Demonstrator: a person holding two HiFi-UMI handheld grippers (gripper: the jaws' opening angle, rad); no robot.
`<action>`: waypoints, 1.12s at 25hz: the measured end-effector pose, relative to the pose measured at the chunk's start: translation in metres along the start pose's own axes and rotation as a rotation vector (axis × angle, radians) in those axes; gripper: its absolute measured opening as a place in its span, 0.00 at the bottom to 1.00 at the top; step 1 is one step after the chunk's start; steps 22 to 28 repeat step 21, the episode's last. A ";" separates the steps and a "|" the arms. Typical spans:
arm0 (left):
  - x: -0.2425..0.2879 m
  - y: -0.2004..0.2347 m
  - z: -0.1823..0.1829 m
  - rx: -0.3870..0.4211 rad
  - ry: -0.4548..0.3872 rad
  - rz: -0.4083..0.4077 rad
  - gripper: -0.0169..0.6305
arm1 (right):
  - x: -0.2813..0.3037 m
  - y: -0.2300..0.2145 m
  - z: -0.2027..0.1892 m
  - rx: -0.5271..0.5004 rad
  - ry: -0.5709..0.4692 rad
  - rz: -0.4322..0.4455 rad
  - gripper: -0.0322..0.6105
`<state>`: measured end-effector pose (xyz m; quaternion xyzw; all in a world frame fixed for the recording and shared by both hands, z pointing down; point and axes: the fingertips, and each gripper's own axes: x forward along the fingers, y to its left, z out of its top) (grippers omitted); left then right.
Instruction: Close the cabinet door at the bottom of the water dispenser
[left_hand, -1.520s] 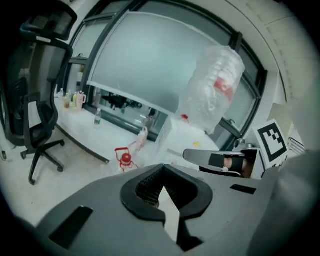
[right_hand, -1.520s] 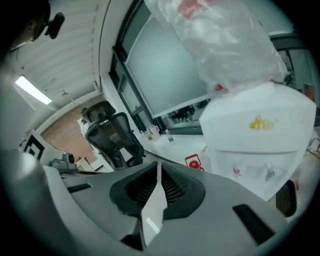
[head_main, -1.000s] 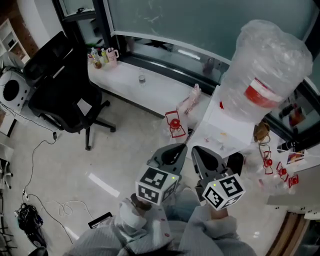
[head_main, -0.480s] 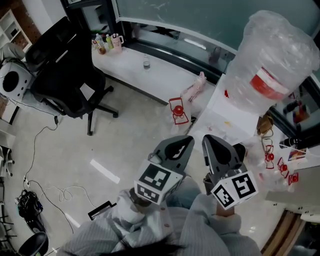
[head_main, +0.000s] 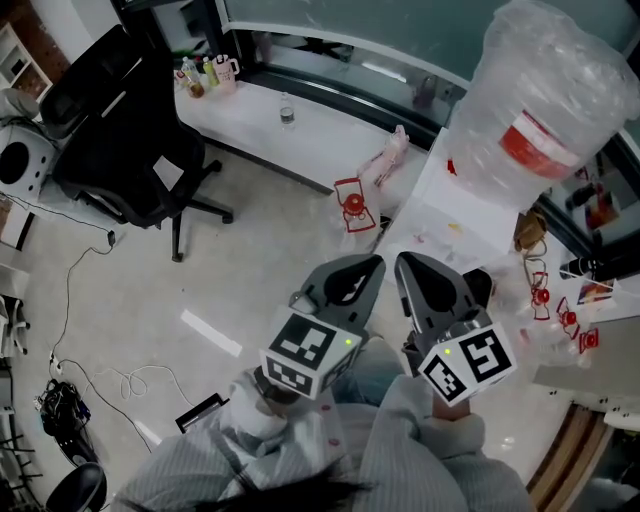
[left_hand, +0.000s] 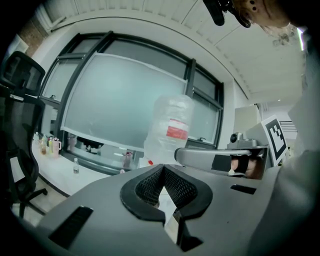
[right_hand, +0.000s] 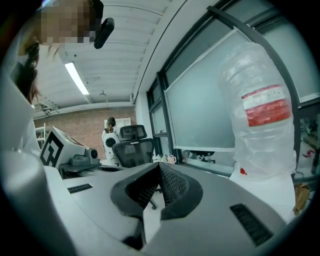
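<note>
One white water dispenser (head_main: 440, 215) carrying one big clear plastic bottle with red label (head_main: 545, 110), right of centre. Its bottom cabinet door shows in no view, so I can't tell if it's closed; I'd guess not yet. Two grippers, left gripper (left_hand: 163, 170) and right gripper (right_hand: 159, 166): jaws pressed together, empty, held just before the dispenser.

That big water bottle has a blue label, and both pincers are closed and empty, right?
Not quite: the label on the water bottle is red, as the right gripper view shows. The left gripper and right gripper are indeed closed and empty.
</note>
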<state>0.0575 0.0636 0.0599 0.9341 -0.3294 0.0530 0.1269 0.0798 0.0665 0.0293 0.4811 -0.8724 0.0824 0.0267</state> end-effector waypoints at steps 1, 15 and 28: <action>0.000 0.000 0.000 0.002 0.002 -0.001 0.04 | 0.000 0.000 0.000 -0.001 0.000 -0.001 0.07; 0.003 -0.002 -0.004 0.004 0.005 -0.022 0.04 | -0.001 0.002 -0.006 0.002 0.012 -0.021 0.07; 0.007 -0.001 -0.004 0.023 0.013 -0.030 0.04 | 0.002 -0.001 -0.006 0.002 0.015 -0.025 0.07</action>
